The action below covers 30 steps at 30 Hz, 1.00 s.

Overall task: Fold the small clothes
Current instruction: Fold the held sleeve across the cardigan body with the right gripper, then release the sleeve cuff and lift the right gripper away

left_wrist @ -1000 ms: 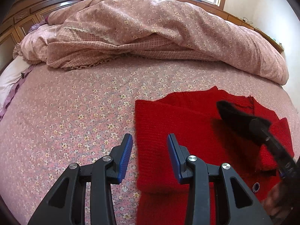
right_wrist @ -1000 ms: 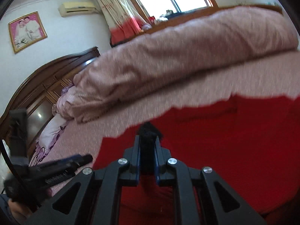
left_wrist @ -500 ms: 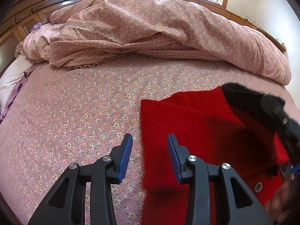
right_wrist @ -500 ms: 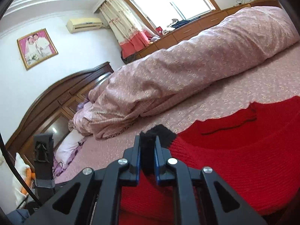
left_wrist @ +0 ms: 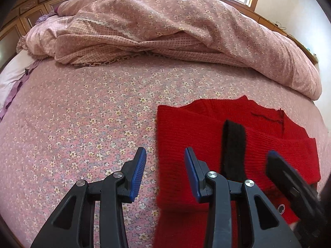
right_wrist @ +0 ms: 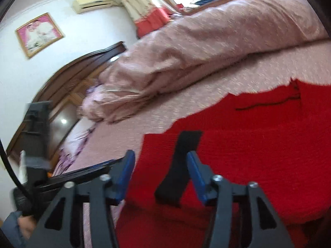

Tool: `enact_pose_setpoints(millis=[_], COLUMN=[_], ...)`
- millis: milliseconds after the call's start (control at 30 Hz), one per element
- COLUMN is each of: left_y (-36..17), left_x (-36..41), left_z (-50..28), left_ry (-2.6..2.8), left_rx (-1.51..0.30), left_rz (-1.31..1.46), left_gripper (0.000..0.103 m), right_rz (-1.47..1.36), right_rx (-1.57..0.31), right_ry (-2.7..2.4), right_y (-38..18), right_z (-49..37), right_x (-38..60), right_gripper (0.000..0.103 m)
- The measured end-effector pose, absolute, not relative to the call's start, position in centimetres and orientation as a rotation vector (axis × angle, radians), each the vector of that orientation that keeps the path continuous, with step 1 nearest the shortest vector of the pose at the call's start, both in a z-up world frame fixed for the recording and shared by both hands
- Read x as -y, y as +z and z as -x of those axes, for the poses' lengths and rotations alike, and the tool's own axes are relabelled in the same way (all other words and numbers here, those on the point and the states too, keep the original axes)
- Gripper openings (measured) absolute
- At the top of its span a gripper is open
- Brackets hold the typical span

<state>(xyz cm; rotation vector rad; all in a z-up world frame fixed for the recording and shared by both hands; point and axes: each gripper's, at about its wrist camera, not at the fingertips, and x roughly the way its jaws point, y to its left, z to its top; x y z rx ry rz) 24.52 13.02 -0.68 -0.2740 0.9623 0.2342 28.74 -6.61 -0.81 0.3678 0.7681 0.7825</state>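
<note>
Sweater cuff (right_wrist: pixel 182 165), now off right gripper (right_wrist: pixel 159 175)

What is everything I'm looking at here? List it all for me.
red knitted garment: one, red, flat on the bed, partly folded
black cuff: one, black, lying on the garment
bedsheet: one, pink floral, under the garment
quilt: one, pink floral, bunched behind
headboard: one, dark wood, at the bed's end
framed photo: one, pink, on the wall
air conditioner: one, cream, high on the wall
left gripper: one, black with blue pads, empty
right gripper: one, same colours, jaws opening astride the cuff
</note>
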Motion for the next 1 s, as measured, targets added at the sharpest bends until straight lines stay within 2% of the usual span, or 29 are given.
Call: enact_pose_setpoints(millis=[33,233,433,600,667,700,733,767,800,1000], left_y=[-0.6,-0.5,-1.9,-3.7,-3.7,-3.6,-3.2,-2.8,-2.4,-1.9], left_x=[-13.0,-12.4,-10.9,-8.4,-7.6,-7.3,-7.0,-6.8,-6.7,-8.1], left_z=[-24.5,-24.4,-25.0,-25.8,-25.6,-25.4,-25.3,-25.1,-24.9,-24.2], left_ry=[0.231,0.179,-0.046,-0.097,-0.075,-0.076,-0.083,-0.084,-0.087,-0.116], left_rx=[-0.96,-0.957,-1.01,-1.066,-1.034,-1.017,-0.997,-0.984,-0.974,-0.972], left_rz=[0.275,0.3,0.454,0.438,0.396,0.388,0.378,0.365,0.364,0.432], left_gripper=[0.032,0.032,0.032,0.037,0.035,0.018,0.009,0.008,0.005,0.004], right_rz=[-0.34,-0.182,-0.066,-0.168,-0.229,-0.243,-0.245,-0.229,-0.207,-0.135], right_rx=[-0.764,-0.791,-0.801,-0.823,-0.849,-0.874,-0.897,-0.906,-0.903,-0.875], right_ry=[0.79,0.724,0.571,0.406,0.391,0.385,0.374,0.349,0.336,0.376], right_y=[-0.2,2.1,2.4,0.9,0.0,-0.5,-0.9,-1.2,-1.3,-0.9], right_z=[-28.4,-27.1,-25.3,-26.1,-26.6,-26.9,-27.1,-27.1,-27.0,-27.0], right_x=[7.2,13.5,22.7,30.9,33.2,33.8,34.3,34.5,34.4,32.5], right_gripper=[0.07,0.07,0.07,0.07,0.062,0.044,0.026,0.021,0.018,0.017])
